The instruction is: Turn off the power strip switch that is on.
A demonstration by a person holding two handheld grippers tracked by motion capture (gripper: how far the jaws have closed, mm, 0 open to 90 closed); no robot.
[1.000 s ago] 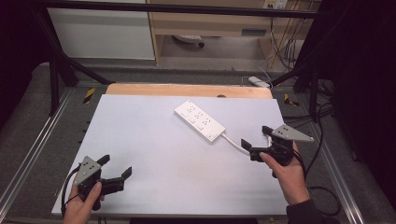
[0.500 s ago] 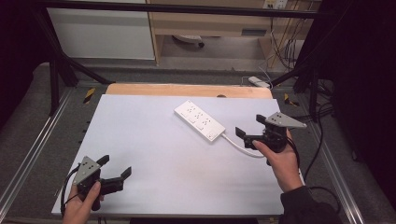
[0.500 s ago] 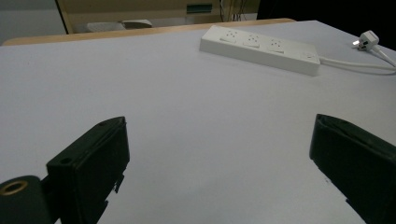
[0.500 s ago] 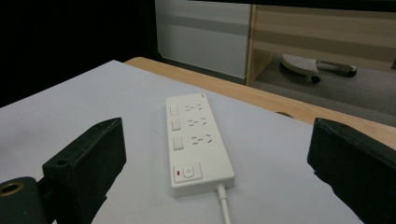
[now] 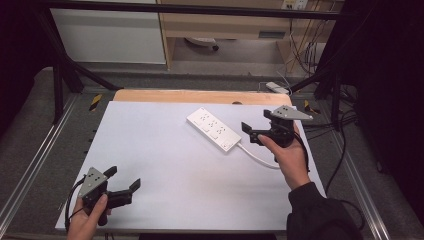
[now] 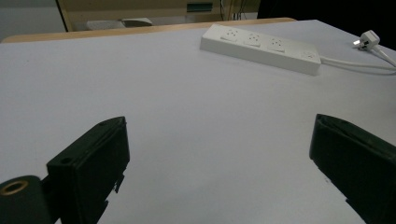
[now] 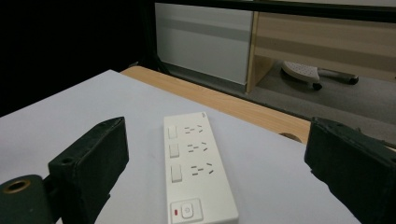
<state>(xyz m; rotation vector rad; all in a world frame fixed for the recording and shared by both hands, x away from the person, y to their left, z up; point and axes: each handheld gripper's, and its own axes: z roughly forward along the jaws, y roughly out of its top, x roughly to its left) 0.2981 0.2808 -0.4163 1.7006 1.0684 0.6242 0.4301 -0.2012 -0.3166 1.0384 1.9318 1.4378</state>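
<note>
A flat white rectangular tabletop with a light wooden strip along its far edge carries a white plastic three-socket power strip. The strip lies flat toward one o'clock from the table's middle, set diagonally. Its white cable trails across the surface toward four o'clock, ending in a white plug.

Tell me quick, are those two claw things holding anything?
Left gripper: open, holding nothing.
Right gripper: open, holding nothing, facing the power strip.

The high view looks down and forward over the table. Both gripper views skim low, sharing the power strip at twelve o'clock.
</note>
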